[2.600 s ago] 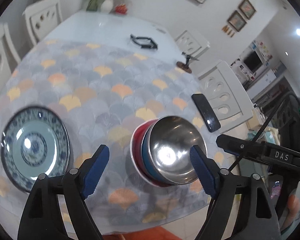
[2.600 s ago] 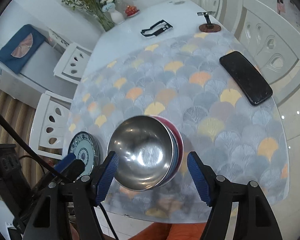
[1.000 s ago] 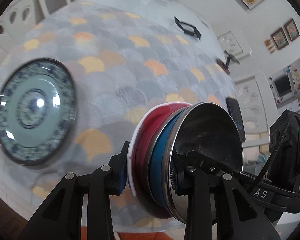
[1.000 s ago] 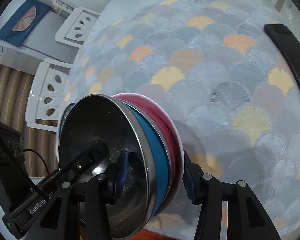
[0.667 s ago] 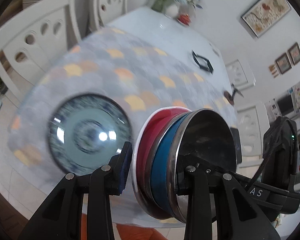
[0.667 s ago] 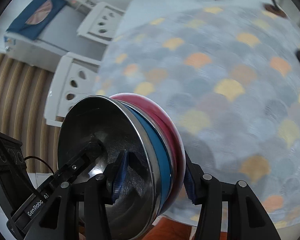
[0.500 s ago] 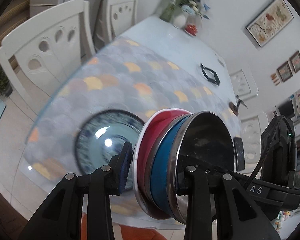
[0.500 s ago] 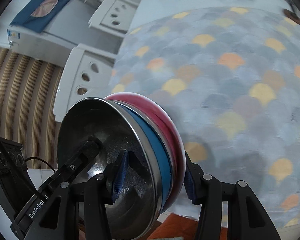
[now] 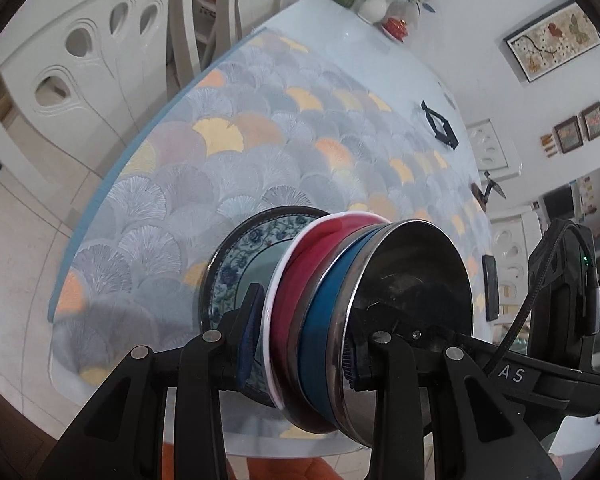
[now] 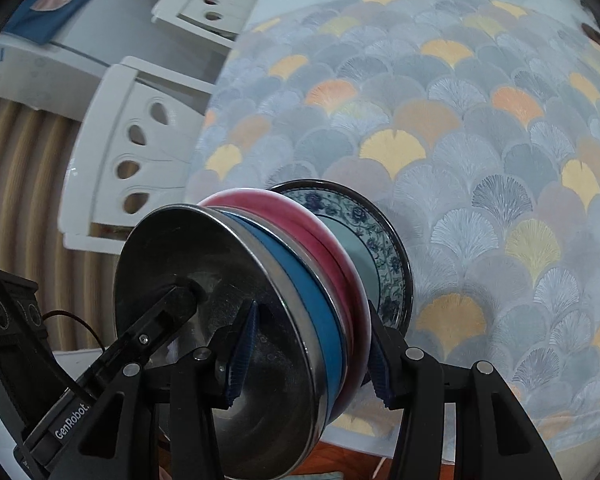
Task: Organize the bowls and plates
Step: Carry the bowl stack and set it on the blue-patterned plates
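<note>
A nested stack of bowls, steel bowl [image 9: 412,280] inside a blue bowl [image 9: 324,320] inside a red bowl [image 9: 296,280], hangs just above the blue-patterned plate [image 9: 236,264] on the table. My left gripper [image 9: 300,344] is shut on one side of the stack's rim, one finger inside the steel bowl, the other outside the red one. From the opposite side my right gripper [image 10: 306,356] is shut on the stack [image 10: 296,280] the same way. The plate [image 10: 380,248] shows beyond the red bowl, partly hidden by it.
The table carries a fan-patterned mat [image 9: 260,152]. A black phone [image 9: 490,288] lies at its right edge, a black frame [image 9: 440,124] and a flower vase [image 9: 374,4] further back. White chairs [image 10: 132,152] stand beside the table near the plate.
Both grippers have carried the bowl stack sideways across the table, from over the bare mat to over the patterned plate. The grips are unchanged.
</note>
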Available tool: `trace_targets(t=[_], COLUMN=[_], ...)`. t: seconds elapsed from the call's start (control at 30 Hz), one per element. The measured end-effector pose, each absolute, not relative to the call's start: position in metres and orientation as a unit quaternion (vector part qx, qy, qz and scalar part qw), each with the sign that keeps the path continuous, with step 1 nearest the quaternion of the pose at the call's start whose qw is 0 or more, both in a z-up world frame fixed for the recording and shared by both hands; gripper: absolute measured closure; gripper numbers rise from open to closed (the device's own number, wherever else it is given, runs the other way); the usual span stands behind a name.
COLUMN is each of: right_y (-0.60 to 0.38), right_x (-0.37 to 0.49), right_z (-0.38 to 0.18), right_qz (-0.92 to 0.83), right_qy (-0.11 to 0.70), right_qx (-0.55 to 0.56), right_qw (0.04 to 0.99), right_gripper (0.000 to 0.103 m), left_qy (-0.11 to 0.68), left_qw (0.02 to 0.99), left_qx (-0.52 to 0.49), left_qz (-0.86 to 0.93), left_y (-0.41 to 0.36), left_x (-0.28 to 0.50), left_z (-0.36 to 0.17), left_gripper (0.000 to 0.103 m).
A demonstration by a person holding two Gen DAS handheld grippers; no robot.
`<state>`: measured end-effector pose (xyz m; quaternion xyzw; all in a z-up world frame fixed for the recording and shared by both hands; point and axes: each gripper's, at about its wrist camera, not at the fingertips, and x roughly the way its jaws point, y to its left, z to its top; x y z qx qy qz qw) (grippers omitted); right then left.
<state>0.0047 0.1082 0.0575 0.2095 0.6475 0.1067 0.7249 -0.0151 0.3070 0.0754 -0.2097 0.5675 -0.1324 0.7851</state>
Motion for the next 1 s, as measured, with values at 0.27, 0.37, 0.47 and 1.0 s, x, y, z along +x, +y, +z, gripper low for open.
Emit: trace_targets(t=[0.27,0.37,0.47,1.0], right_y=[0.114,0.112,0.111,0.096], right_x=[0.008,0.006,0.005,0.000], right_z=[0.051,0.048,0.045,0.066], right_qz=[0.088,0.080,0.074,0.081], right_qy=[0.656,0.657,0.657,0.631], right_qx=[0.209,0.209,0.216,0.232], right_qw=[0.720,0.719,0.718,0.735], right_gripper=[0.053,0.053,0.053,0.054], left_qy=[0.582,0.583,0.583,0.563], left_qw=[0.768,0.768,0.767,0.796], left_qx=[-0.217,-0.214,-0.210,-0.140], left_qz=[-0.155,-0.159,-0.163,-0.172], left_y=[0.316,0.315,0.315,0.313], left_x=[-0.006,-0.005,-0.002,0.002], left_z=[0.063,0.060,0.060,0.085], left_gripper=[0.073,0.073,0.073,0.070])
